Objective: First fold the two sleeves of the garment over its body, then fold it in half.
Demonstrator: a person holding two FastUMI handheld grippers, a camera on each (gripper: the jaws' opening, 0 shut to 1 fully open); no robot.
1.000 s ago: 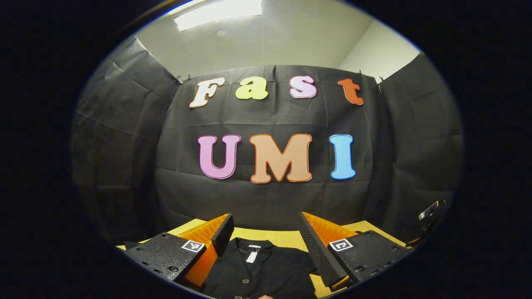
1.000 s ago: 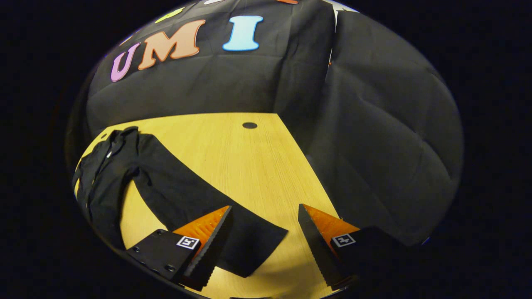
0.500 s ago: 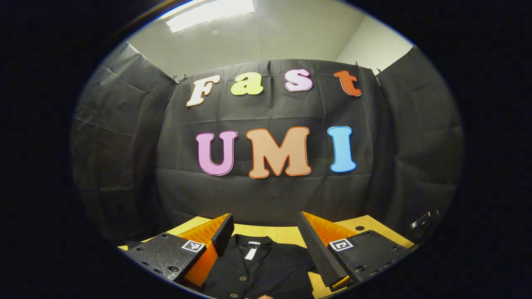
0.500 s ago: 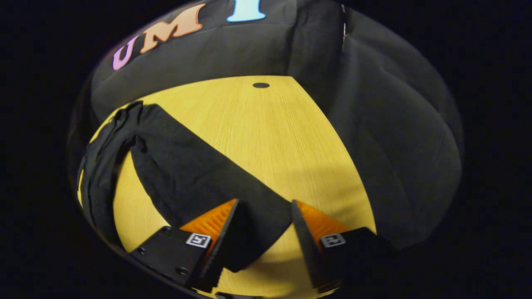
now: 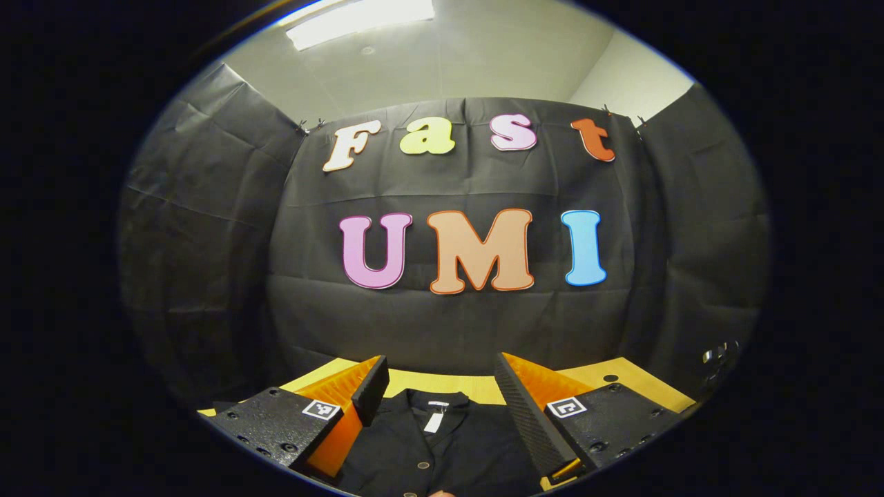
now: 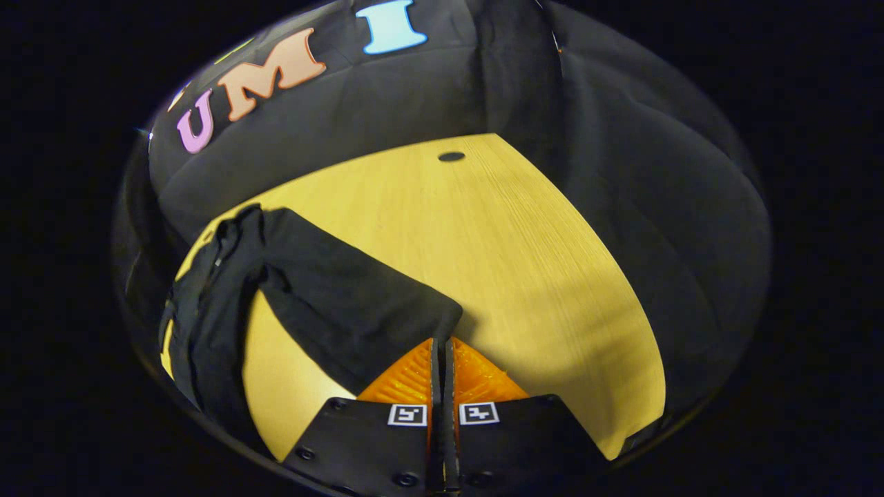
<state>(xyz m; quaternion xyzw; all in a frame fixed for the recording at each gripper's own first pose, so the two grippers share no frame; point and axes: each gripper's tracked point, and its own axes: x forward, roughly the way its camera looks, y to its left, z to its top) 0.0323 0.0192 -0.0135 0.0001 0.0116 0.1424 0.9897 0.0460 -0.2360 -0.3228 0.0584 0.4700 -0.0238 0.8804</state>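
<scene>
The table [image 6: 525,248] takes most of the right gripper view, bare wood to the right; the shirt [image 6: 200,324] lies at its left, body bunched along the near-left edge; the sleeve [image 6: 345,304] runs out flat from the shoulder toward me, its cuff end at my right gripper [image 6: 438,345]. That gripper's fingers are pressed together with the cuff edge at their tips; I judge the cloth is pinched, though the bite itself is hidden. In the left gripper view the left gripper [image 5: 442,397] stands wide, holding nothing, poised above the collar [image 5: 431,400] and white tag [image 5: 434,421]. The step in hand looks like the first sleeve fold; to do it well I should lift the cuff only a little, carry it low across toward the body so the sleeve creases at the shoulder seam, and lay it flat before letting go; the left gripper could pin the collar if the body drags.
</scene>
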